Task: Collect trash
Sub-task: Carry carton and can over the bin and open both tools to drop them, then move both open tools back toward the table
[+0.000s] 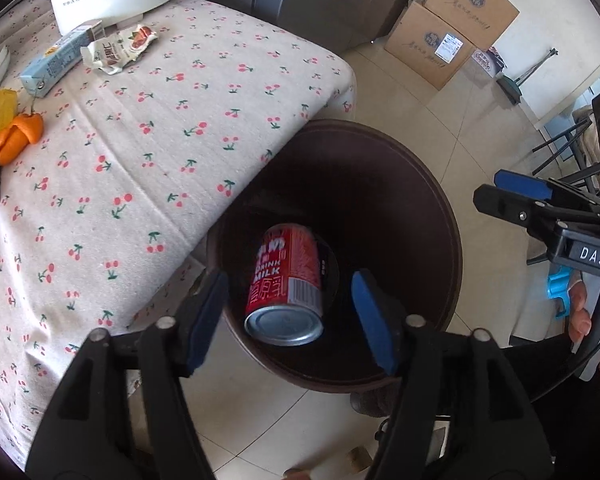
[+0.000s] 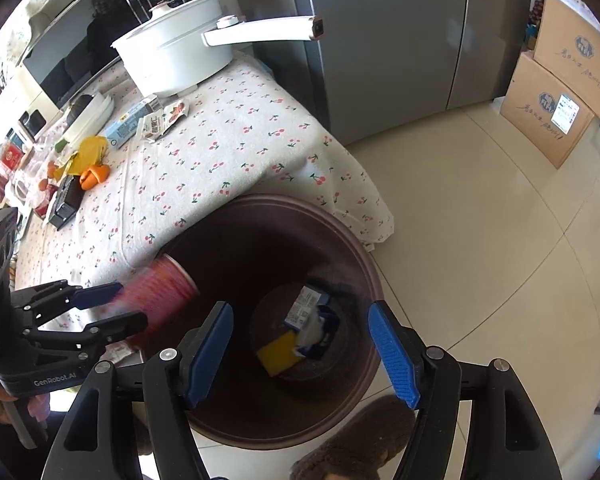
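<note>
We are holding the left gripper (image 1: pixel 290 320) above the brown trash bin (image 1: pixel 428 184), its blue fingers spread apart with the red milk can (image 1: pixel 286 284) loose between them, touching neither pad. We are keeping the right gripper (image 2: pixel 302 352) open and empty over the same bin, where a yellow scrap (image 2: pixel 278 354) and blue carton (image 2: pixel 306 306) are lying. A snack wrapper (image 1: pixel 118 50) is resting on the cherry-print tablecloth (image 1: pixel 148 128).

Both wrist cams look steeply down, close over the brown bin (image 1: pixel 380 168) by the table (image 1: pixel 148 128). They share bin, table edge and floor.
</note>
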{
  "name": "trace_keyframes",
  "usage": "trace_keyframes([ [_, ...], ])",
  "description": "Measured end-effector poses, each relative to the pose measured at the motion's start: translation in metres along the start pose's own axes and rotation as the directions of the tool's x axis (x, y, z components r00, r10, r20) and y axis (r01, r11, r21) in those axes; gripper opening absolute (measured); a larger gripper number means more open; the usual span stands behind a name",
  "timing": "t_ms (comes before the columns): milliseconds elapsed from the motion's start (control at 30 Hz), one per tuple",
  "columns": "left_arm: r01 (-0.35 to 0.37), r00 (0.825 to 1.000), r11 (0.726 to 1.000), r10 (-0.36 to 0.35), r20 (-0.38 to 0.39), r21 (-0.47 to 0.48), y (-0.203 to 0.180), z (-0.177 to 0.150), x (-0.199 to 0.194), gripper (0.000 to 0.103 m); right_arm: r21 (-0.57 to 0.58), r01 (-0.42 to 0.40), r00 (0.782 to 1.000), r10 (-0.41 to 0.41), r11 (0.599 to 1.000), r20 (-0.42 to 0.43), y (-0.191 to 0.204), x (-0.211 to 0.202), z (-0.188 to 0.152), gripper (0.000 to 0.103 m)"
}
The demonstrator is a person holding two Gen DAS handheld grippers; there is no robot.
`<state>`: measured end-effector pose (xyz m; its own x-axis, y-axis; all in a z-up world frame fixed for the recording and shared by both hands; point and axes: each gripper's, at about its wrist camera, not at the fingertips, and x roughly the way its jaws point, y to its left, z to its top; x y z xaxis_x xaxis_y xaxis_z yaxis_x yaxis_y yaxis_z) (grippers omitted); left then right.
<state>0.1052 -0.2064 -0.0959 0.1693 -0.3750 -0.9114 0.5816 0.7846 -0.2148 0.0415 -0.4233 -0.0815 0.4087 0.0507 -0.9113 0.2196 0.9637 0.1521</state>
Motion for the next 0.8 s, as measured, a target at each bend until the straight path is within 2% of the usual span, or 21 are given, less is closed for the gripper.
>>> trace_keyframes([
  [33, -0.012, 1.000, 1.000, 0.012, 0.019, -0.009, 0.003, 0.000, -0.005, 0.082, 0.004, 0.003, 1.000, -0.003, 1.000, 0.003, -0.001, -0.001, 0.001, 0.073],
  [433, -0.144, 0.984, 0.981, 0.156, 0.083, -0.127, 0.068, -0.019, -0.050, 0.083, 0.003, 0.001, 1.000, -0.001, 1.000, 0.019, 0.013, -0.003, 0.013, 0.077],
  [800, -0.174, 0.970, 0.944, 0.214, 0.117, -0.280, 0.130, -0.043, -0.088, 0.083, -0.056, -0.027, 0.999, 0.028, 0.998, 0.016, 0.065, 0.005, 0.032, 0.079],
])
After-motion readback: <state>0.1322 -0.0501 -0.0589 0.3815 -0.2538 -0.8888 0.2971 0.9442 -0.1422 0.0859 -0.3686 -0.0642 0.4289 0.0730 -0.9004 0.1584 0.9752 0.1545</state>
